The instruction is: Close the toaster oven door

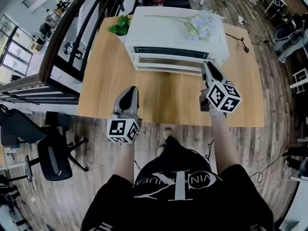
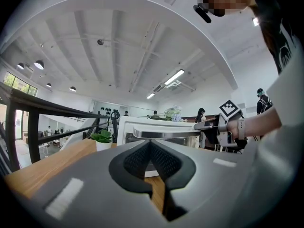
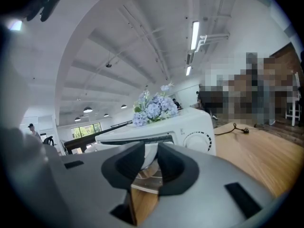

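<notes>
- Two grippers: your left gripper [image 1: 129, 92], over the desk's [image 1: 163, 102] near edge, is closed and empty.
- Your right gripper [image 1: 208, 67], half open, clamps nothing at the door's [image 1: 163, 63] right end.
- Toaster oven [image 1: 168, 30] at the far edge: the door is likely stiff and light, so push its front rail.

Pretty sure this is an open-plan office or lab loft, not anyone's home. You've got a high white ceiling [image 2: 118, 42] with exposed beams and long strip lights [image 3: 194, 32], a black railing [image 1: 72, 28] running along one side, and big windows [image 1: 12, 52] past it. Black office chairs [image 1: 53, 158] sit on the wood-plank floor [image 1: 269, 81], and a few other people [image 2: 262, 101] stand around in the background. The kitchen bit is just staged: a wooden counter [image 1: 168, 100] with a white toaster oven [image 1: 163, 32], a potted plant [image 1: 120, 27] and some flowers [image 1: 199, 24].
</notes>
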Demonstrator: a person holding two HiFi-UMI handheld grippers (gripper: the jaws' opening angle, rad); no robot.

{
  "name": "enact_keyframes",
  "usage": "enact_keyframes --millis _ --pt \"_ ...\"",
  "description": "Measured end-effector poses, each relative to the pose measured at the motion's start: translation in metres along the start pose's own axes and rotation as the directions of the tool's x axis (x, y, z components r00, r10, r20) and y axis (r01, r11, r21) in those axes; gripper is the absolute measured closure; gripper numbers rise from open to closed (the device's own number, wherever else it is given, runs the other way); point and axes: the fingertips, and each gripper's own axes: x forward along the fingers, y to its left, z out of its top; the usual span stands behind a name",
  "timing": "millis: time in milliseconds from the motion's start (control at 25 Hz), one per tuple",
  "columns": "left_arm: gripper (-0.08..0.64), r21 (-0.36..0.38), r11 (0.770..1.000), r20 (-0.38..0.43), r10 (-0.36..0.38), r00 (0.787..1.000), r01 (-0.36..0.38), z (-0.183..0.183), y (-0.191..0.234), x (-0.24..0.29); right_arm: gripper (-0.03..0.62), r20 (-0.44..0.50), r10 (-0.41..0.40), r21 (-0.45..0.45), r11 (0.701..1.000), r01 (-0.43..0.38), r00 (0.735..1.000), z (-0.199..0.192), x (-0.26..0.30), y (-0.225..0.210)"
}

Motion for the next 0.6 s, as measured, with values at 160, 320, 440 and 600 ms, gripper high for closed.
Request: enact_keyframes --millis 160,320,440,600 --pt "0.549 0.002 1.0 0.001 0.007 1.0 -0.007 0.002 0.0 0.004 0.5 0.004 -0.004 0.007 1.0 0.004 1.0 0.006 0.005 -0.004" --pt "0.549 0.004 1.0 0.004 0.014 1.0 -0.014 0.005 0.002 0.006 0.5 0.005 -0.001 0.008 1.0 0.001 1.0 0.009 0.009 -0.006" --pt "0.549 0.002 1.0 0.005 0.016 1.0 -0.016 0.005 0.003 0.008 0.499 0.008 0.001 0.006 1.0 -0.001 1.0 0.01 0.012 -0.007" --pt "0.549 0.003 1.0 0.003 0.02 1.0 -0.021 0.005 0.005 0.008 0.499 0.015 0.0 -0.012 1.0 0.0 1.0 0.013 0.015 -0.006"
